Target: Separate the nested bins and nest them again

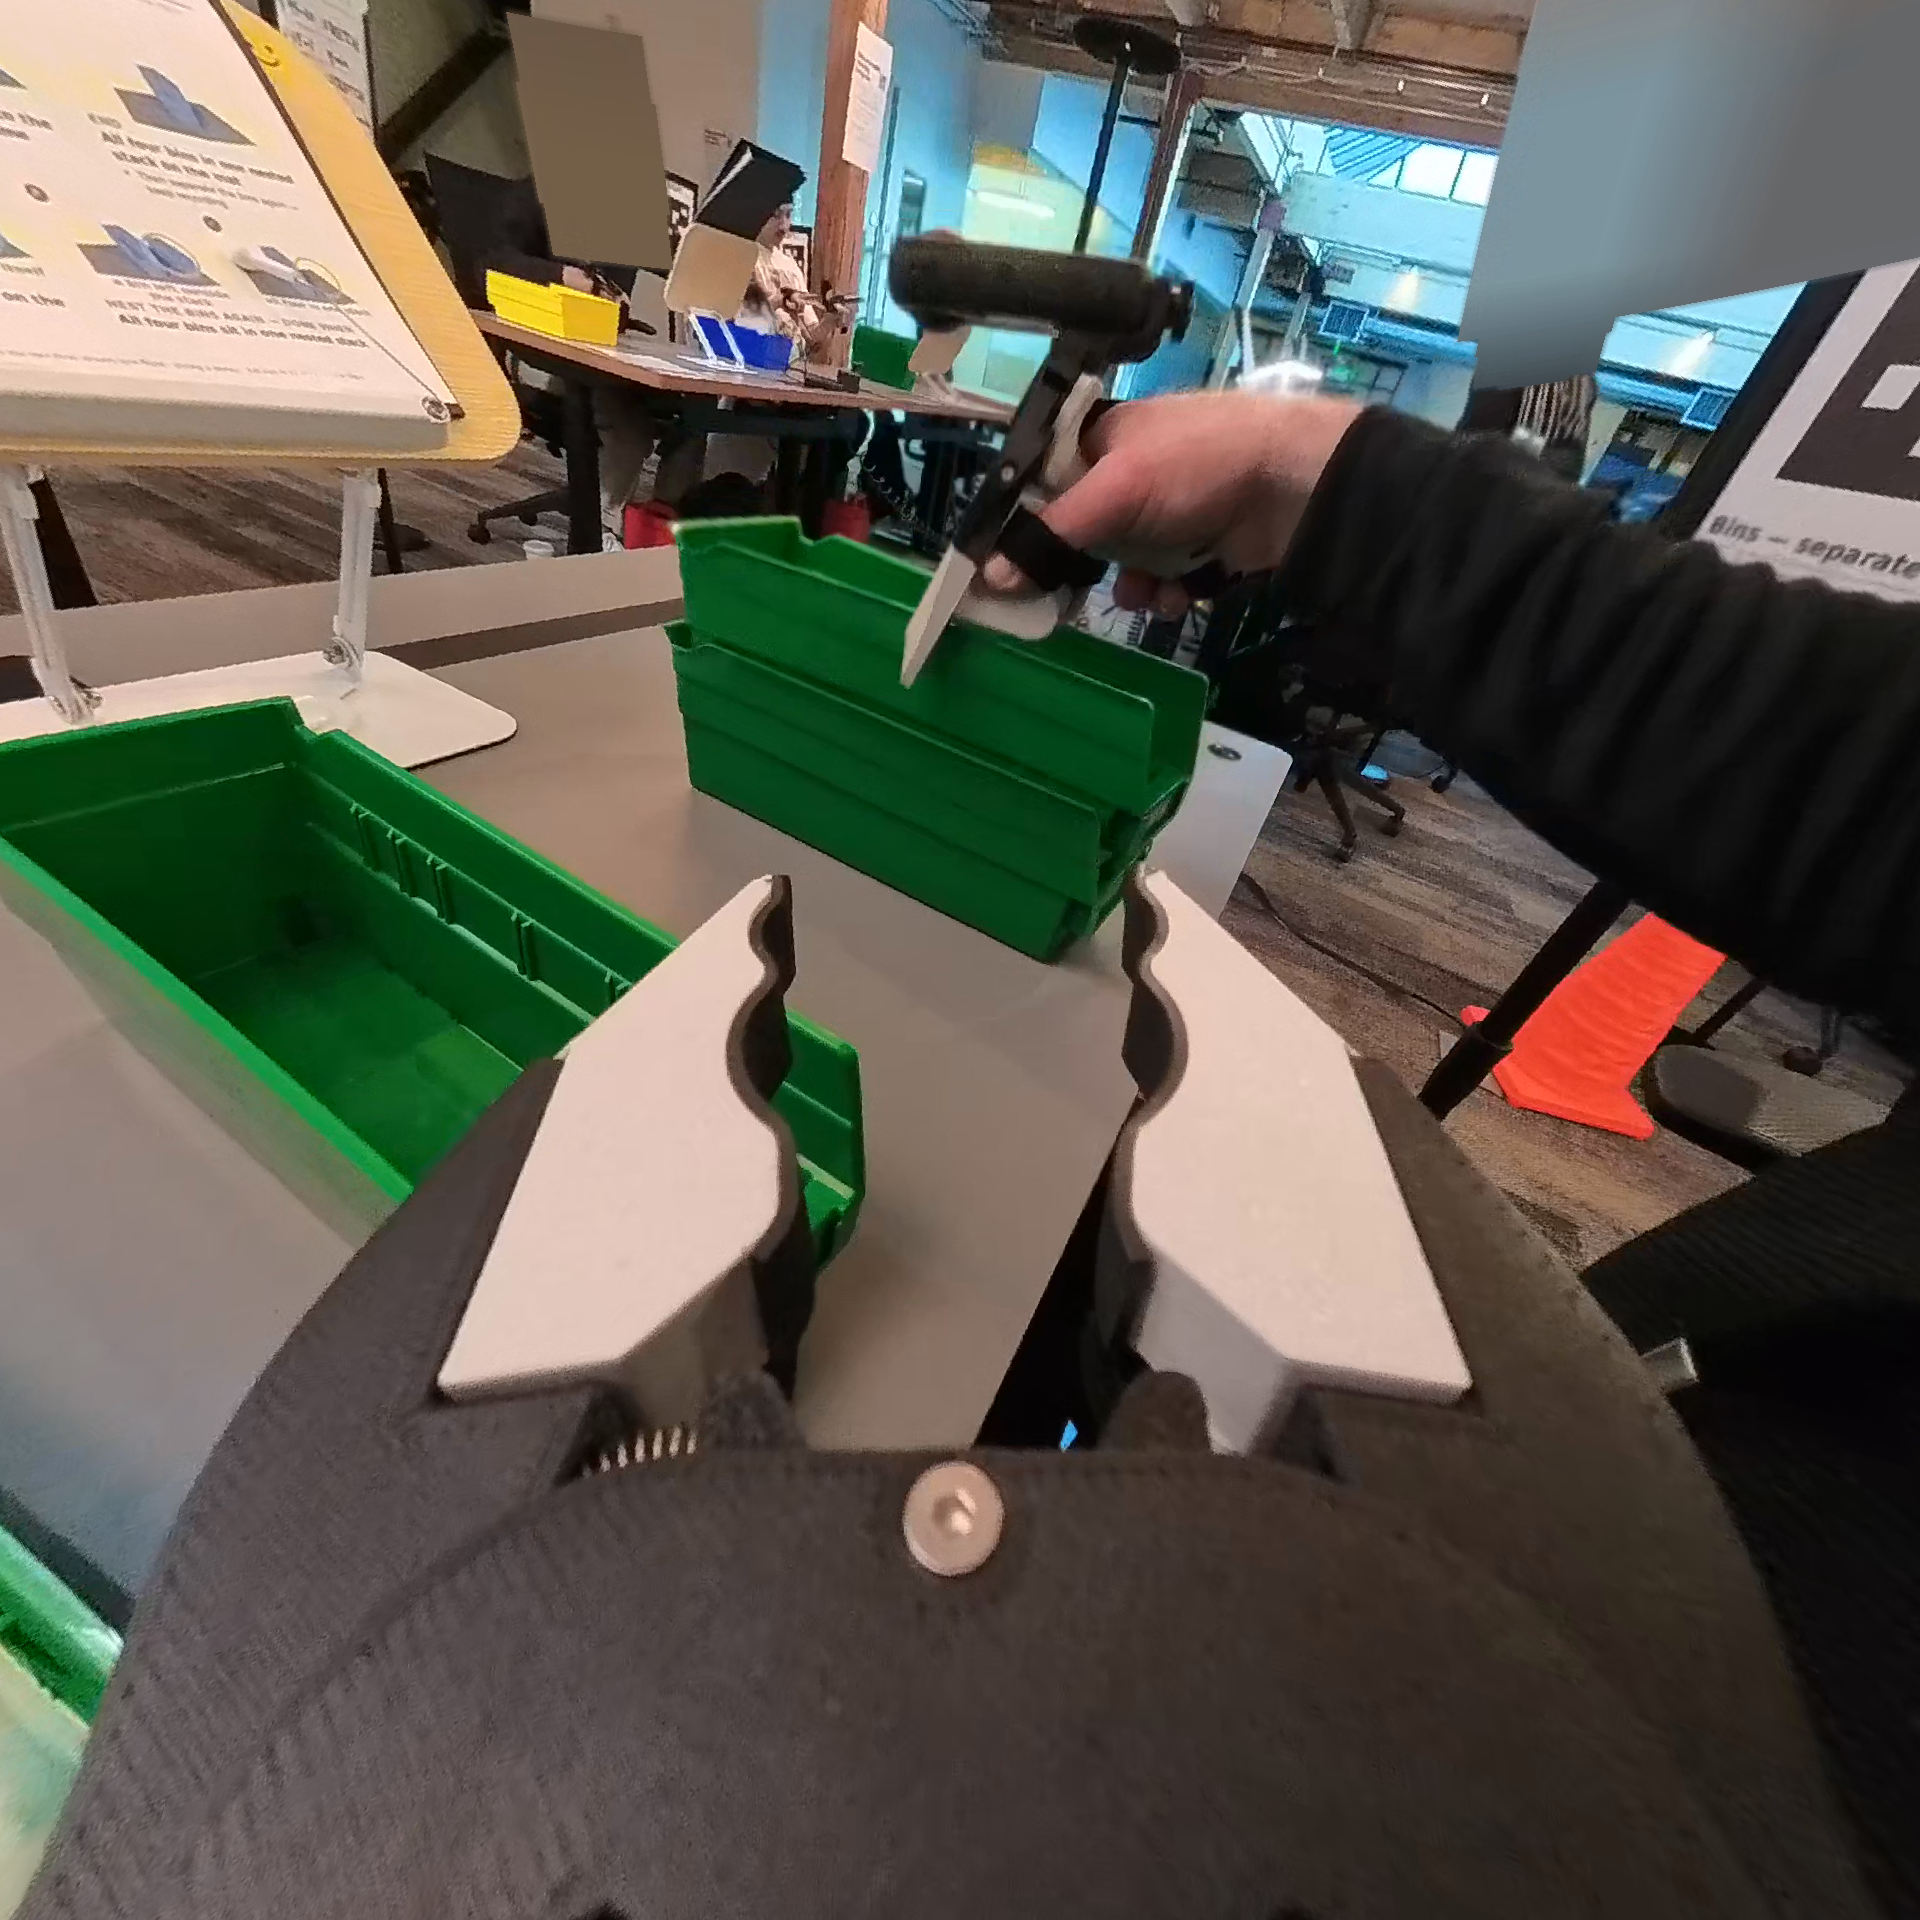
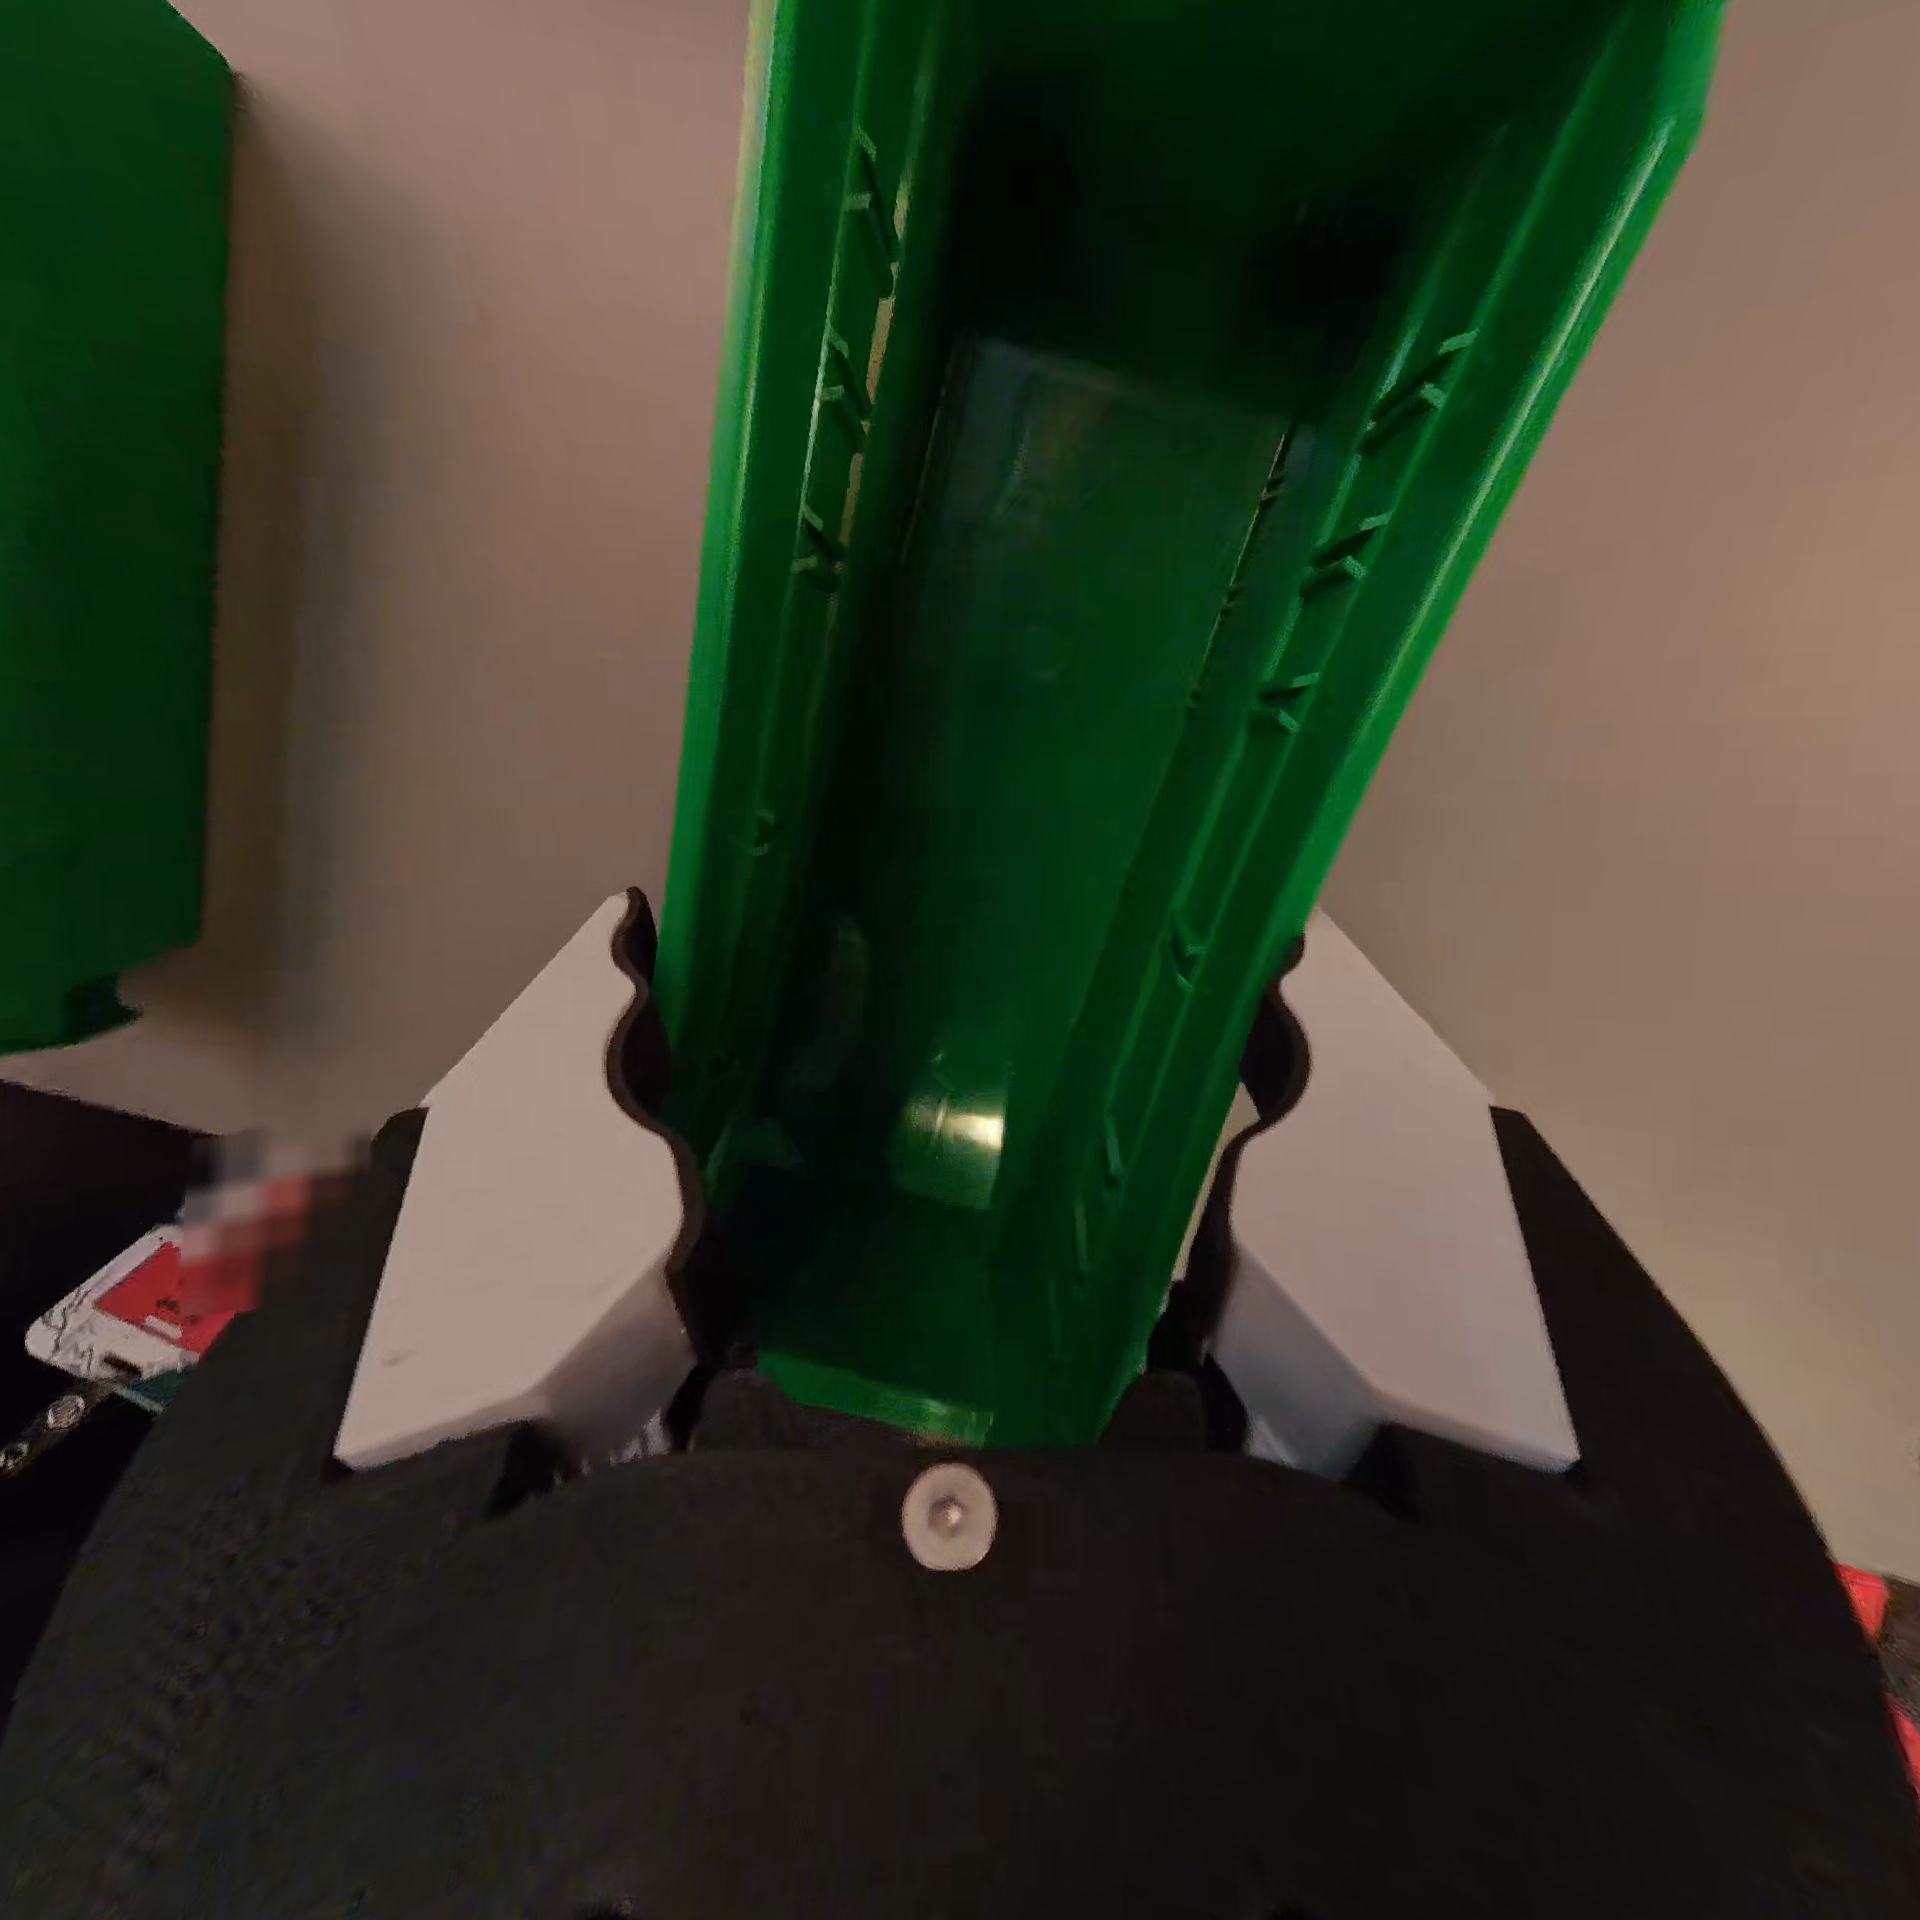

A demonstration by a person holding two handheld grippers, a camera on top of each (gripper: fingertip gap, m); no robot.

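A stack of nested green bins [image 1: 914,810] stands mid-table in the left wrist view. Its top bin [image 1: 790,592] sits raised above the others. A hand-held right gripper [image 1: 966,634] is over this top bin. In the right wrist view the right gripper [image 2: 961,935] straddles the top green bin [image 2: 1091,623], with both pads against its outer long walls. A single green bin [image 1: 312,935] lies open-side up on the table at the left; it also shows in the right wrist view [image 2: 104,520]. My left gripper [image 1: 956,904] is open and empty, between that bin and the stack.
An instruction board [image 1: 208,260] on a white stand [image 1: 416,717] is at the back left. A person's sleeve [image 1: 1558,665] reaches in from the right. The table [image 1: 966,1091] ends at the right; an orange cone [image 1: 1590,1018] lies on the floor. Another green edge [image 1: 42,1642] shows at lower left.
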